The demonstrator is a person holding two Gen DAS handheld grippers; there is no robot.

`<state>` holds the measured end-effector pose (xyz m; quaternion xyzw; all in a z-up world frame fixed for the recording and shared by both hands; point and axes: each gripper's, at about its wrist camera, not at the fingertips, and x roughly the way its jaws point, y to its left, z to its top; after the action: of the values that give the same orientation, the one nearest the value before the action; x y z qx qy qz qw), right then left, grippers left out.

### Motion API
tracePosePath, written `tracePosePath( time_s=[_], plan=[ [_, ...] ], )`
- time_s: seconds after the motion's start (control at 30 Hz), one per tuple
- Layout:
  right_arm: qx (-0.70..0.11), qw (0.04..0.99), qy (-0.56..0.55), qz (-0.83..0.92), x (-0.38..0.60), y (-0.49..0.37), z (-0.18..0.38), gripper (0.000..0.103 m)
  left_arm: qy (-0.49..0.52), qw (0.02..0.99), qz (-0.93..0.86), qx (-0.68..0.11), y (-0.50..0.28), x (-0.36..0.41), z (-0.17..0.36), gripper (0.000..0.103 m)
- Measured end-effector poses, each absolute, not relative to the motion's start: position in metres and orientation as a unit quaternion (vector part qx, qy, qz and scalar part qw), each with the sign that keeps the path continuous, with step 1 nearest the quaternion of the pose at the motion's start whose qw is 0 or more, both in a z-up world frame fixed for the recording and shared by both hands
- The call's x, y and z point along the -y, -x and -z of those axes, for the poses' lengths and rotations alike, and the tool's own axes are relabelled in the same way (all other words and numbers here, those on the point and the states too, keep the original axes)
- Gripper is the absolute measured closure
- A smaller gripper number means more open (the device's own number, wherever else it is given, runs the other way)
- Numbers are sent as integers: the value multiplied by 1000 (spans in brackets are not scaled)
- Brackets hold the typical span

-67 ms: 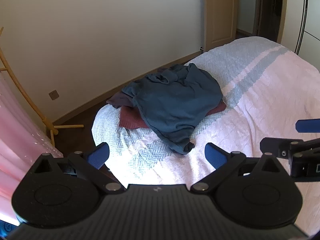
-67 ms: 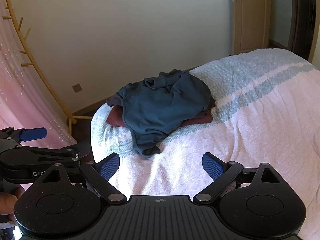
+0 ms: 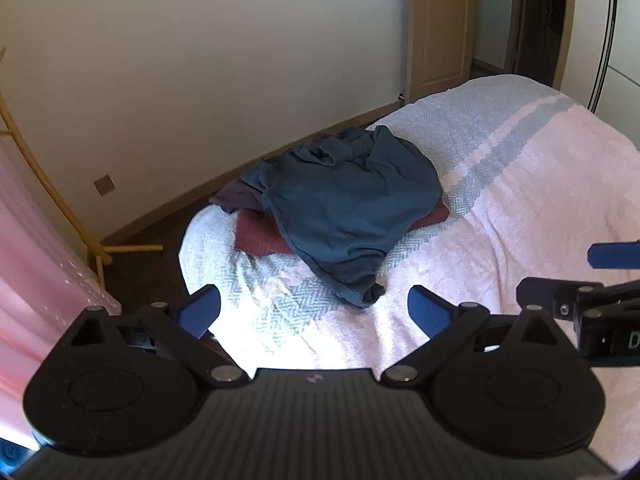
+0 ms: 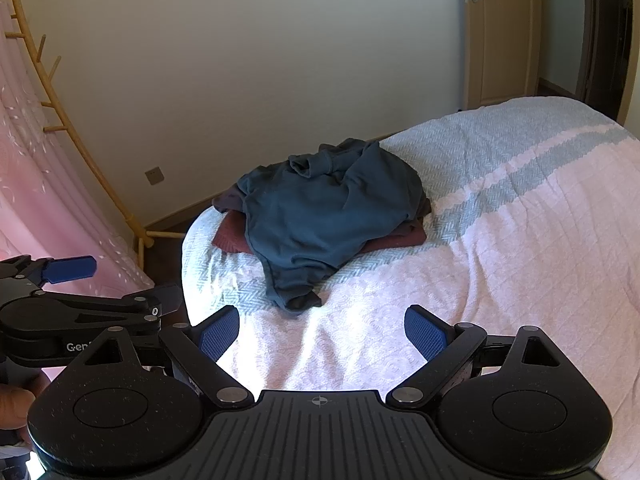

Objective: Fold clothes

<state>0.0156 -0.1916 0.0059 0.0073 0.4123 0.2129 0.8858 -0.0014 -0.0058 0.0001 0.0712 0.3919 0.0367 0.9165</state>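
Left wrist view: the left claw (image 3: 314, 312) is hovering with its blue pads spread wide and nothing between them, over the pink part of the bed (image 3: 540, 208). The right claw (image 4: 322, 332) is likewise standing wide and empty; in the left wrist view its fingers are entering from the right edge.

Taking the dark teal garment (image 3: 344, 208) as landmark: it is lying crumpled, not folded, near the bed's corner, straight ahead of both claws and well apart from them. Its long axis is running from the bunched collar end, farthest from the claws, down to a trailing tip pointing back toward them. That tip is sitting nearly centred ahead of the left claw and slightly left of centre for the right claw. Neither claw is clearly nearer. Under the teal garment, a maroon garment (image 3: 256, 236) and a dark purple one (image 3: 234, 200) are showing at its left side.

Compared with the frame 0.1 s ago, nothing is differing noticeably: garments, claw openings and framing are matching.
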Motion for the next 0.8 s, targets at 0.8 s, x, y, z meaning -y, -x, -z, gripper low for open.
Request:
tracePosePath(
  time_s=[0.8],
  plan=[
    [-415, 884, -5, -215, 193, -10, 2, 11, -36, 914, -21, -403, -2, -6, 1, 5]
  ],
)
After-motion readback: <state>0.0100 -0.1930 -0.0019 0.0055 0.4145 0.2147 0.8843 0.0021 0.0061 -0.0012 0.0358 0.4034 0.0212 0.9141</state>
